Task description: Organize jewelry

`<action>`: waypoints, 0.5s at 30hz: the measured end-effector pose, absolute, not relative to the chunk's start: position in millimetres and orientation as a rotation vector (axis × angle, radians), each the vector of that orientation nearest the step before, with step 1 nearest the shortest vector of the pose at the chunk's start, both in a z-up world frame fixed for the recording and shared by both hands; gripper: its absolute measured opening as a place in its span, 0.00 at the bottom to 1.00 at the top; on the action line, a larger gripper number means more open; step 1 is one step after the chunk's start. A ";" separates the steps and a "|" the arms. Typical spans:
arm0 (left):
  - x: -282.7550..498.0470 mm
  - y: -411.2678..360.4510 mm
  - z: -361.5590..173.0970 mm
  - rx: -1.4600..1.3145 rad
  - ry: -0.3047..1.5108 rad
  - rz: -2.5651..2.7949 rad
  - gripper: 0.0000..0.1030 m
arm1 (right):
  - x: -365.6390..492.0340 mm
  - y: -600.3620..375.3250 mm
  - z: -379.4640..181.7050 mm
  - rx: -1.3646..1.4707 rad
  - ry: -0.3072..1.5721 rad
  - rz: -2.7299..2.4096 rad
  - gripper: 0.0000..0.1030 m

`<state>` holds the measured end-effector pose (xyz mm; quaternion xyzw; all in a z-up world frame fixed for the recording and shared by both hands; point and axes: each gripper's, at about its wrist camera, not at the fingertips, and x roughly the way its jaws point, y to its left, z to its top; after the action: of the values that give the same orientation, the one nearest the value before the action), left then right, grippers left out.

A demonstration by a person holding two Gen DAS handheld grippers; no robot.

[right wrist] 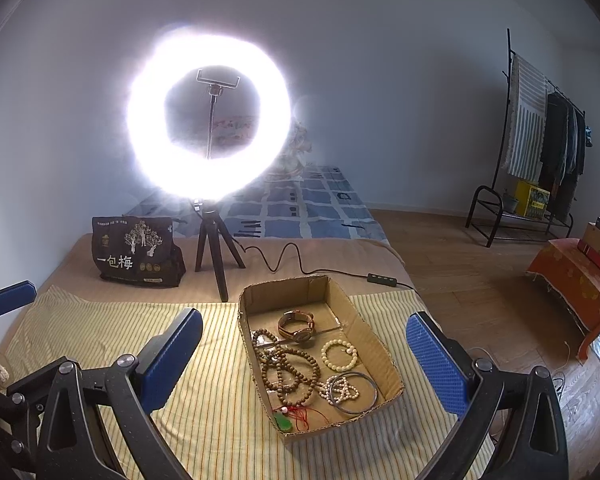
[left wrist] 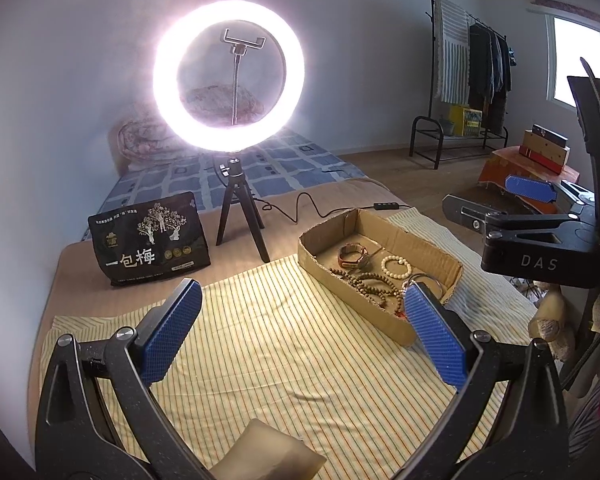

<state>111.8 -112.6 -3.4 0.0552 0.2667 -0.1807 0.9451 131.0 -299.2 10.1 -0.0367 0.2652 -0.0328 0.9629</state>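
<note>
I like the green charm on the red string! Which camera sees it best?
The right wrist view: the green charm lies in plain sight at the near end of the cardboard box. In the left wrist view only a bit of red string shows there; the left gripper hides the rest.

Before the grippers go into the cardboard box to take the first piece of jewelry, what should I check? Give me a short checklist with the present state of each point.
1. Left gripper open and holding nothing: ok.
2. Right gripper open and holding nothing: ok.
3. Cardboard box open at the top, nothing covering it: ok.
4. Pieces lie apart for a clean single grasp: not ok. The brown bead strand is coiled in loops against the white bead bracelet and the metal bangle.
5. White bracelet and watch lie free of the tangle: ok.
6. Striped cloth beside the box is bare for laying pieces out: ok.
</note>
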 end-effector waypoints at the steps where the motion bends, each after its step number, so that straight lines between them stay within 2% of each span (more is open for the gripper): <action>1: 112.0 -112.4 -3.4 0.115 0.542 -0.368 1.00 | 130.6 -299.4 10.0 -0.074 0.538 -0.066 1.00; 15: 112.7 -113.3 -5.2 0.124 0.550 -0.364 1.00 | 131.2 -297.5 6.6 -0.085 0.546 -0.067 1.00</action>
<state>112.7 -113.4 -5.2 0.0610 0.2698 -0.1787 0.9442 131.2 -297.5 6.6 -0.0420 0.2693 -0.0330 0.9616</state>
